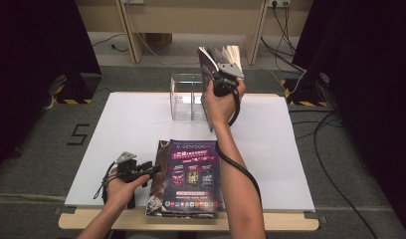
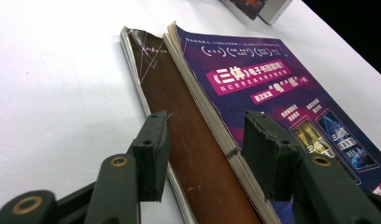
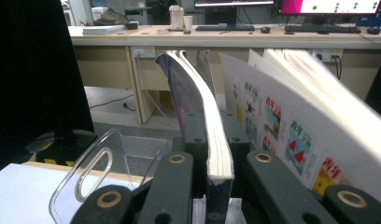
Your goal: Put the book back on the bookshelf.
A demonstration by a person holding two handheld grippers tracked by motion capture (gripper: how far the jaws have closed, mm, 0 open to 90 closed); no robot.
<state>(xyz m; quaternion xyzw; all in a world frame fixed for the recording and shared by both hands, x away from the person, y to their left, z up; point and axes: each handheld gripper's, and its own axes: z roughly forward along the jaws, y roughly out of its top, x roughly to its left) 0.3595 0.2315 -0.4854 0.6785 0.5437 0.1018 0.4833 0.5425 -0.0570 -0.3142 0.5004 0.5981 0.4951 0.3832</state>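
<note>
A purple-covered magazine [image 1: 193, 174] lies on a brown-covered one [image 1: 157, 185] at the white board's front edge. My left gripper [image 1: 152, 172] rests at their left side. In the left gripper view its jaws stand open [image 2: 205, 149] astride the brown cover [image 2: 179, 107] and the spine edge of the purple magazine [image 2: 263, 88], without pressing on either. My right gripper [image 1: 219, 78] is raised over the back of the board, shut on a third magazine [image 1: 207, 59] held upright. In the right gripper view the pads clamp its page block [image 3: 216, 140], and loose pages [image 3: 291, 116] fan out to the right.
A clear acrylic holder [image 1: 183, 94] stands at the back middle of the white board [image 1: 131, 124], just left of and below the raised magazine; its curved wall with a slot [image 3: 93, 172] is close by. Desks and cables lie beyond the table.
</note>
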